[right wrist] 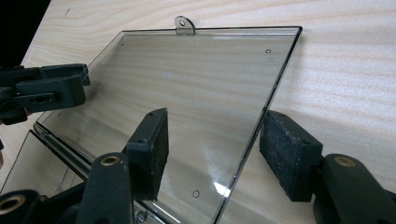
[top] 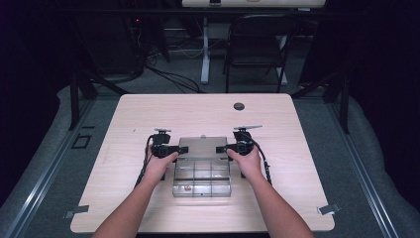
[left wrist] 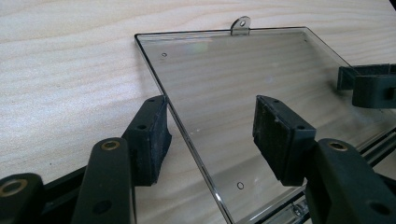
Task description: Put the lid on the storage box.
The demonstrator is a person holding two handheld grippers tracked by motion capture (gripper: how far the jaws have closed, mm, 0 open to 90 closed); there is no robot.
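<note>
Your forearms come in from the bottom edge, each hand holding a gripper at one side of the clear box (top: 201, 184) near the middle of the table (top: 129, 119). Your left gripper (left wrist: 210, 135) is wide open, its jaws straddling the left edge of the opened lid (left wrist: 243, 70) without pinching it. Your right gripper (right wrist: 212, 149) is equally open astride the lid's right edge, holding nothing.
</note>
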